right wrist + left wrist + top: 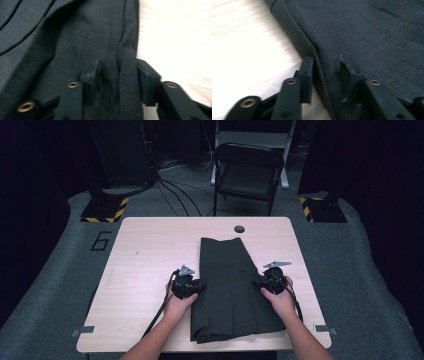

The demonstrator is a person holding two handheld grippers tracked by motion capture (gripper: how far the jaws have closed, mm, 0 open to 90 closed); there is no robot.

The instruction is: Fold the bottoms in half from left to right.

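A dark grey pleated skirt lies flat on a pale wooden table, its narrow waistband end toward the far edge, just short of a small round hole in the tabletop, and its wider hem reaching almost to the near edge. The left gripper, held in the person's left hand, meets the skirt's left edge about halfway along its length; the right gripper, held in the right hand, meets the skirt's right edge at a similar level. In the left gripper view, the left gripper has its jaws parted, straddling the folded edge of the skirt: one jaw rests over the bare table just beside the cloth, the other on the fabric, and the cloth between them is not pinched. In the right gripper view, the right gripper likewise stands with jaws spread, a raised ridge of the skirt bunched between them, one jaw on the fabric and the other at the edge where cloth gives way to table; the jaws are not clenched on the cloth. Beyond the skirt's waistband end, past the far edge of the table, a dark folding chair stands on the grey floor.
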